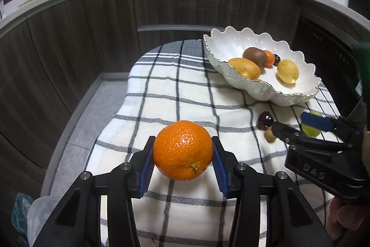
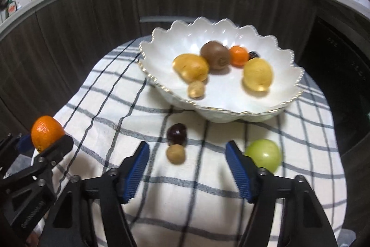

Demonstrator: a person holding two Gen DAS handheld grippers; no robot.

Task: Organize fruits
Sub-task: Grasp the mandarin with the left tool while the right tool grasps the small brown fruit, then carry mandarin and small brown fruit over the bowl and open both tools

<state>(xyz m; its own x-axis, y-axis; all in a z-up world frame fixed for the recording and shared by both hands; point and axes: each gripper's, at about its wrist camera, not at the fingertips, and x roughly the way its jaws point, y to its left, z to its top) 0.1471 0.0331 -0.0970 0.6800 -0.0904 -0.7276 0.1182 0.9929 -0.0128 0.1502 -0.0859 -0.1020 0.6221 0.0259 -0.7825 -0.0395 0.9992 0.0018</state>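
Checked cloth draped over desk. White scalloped bowl at far end, holding two yellow fruits, a kiwi, a small orange, a nut. Left claw clenched on orange, lifted clear of cloth. Right claw released, nothing gripped; green fruit just beside its right finger; dark fruit and nut touching, ahead between the fingers.

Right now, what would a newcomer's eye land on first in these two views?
The bright orange clamped in the left gripper, held above the checked cloth. Next, the scalloped white bowl at the cloth's far side, already holding several fruits. The right gripper is open over a small tan nut, with a green fruit just outside its right finger.
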